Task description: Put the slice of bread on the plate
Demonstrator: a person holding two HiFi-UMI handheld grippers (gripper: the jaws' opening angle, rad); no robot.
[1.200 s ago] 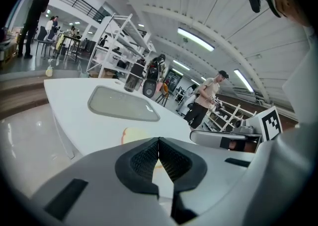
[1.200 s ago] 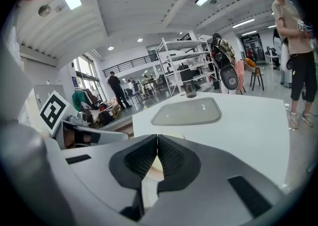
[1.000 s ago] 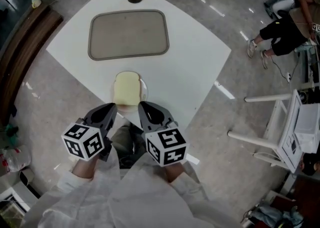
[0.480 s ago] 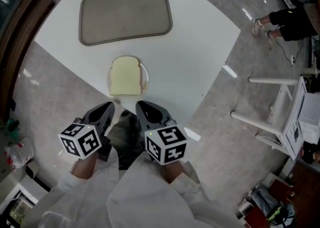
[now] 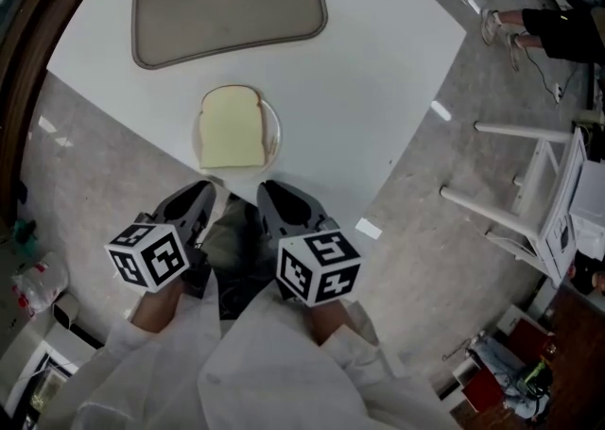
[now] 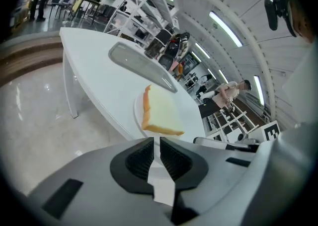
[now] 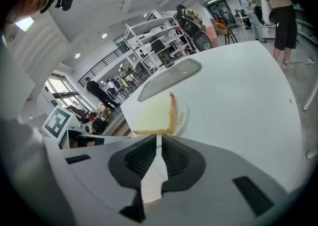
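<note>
Left gripper [image 6: 154, 141] and right gripper [image 7: 159, 140] are both clenched on nothing, side by side just off the near edge of the table [image 5: 378, 69]. The slice of bread [image 5: 232, 128] lies flat on the plate [image 5: 276, 135], nearer than the tray [image 5: 227, 3]. I judge the placing done. My next move only calls for keeping both tools clear of the bread.

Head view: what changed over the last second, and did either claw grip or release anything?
The left claw and right claw drew back from the plate toward the person; their tips, at its near rim before, now sit clear of it. Nothing was gripped or released: both stay shut and empty. The slice of bread stays on the plate, with the tray beyond.
</note>
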